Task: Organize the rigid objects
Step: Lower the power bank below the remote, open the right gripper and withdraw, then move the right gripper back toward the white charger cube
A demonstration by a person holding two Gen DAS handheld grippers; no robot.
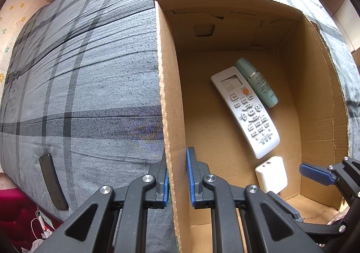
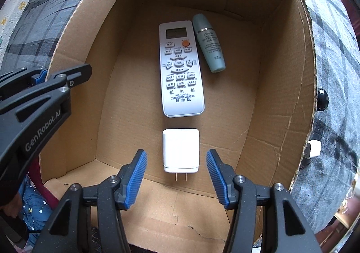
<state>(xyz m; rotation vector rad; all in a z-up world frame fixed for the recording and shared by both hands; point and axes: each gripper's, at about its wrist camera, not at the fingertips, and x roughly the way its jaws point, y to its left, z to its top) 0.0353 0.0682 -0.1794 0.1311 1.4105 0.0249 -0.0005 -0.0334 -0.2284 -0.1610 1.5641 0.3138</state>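
Note:
An open cardboard box lies on a grey plaid bed. Inside it lie a white remote, a pale green bottle beside it, and a white charger plug. My left gripper is shut on the box's left wall; it also shows in the right wrist view. My right gripper is open just above the charger, not touching it; one finger shows in the left wrist view.
A black phone lies on the bed left of the box. A second small white charger and a black knob lie outside the box's right wall. The bed edge drops off at the lower left.

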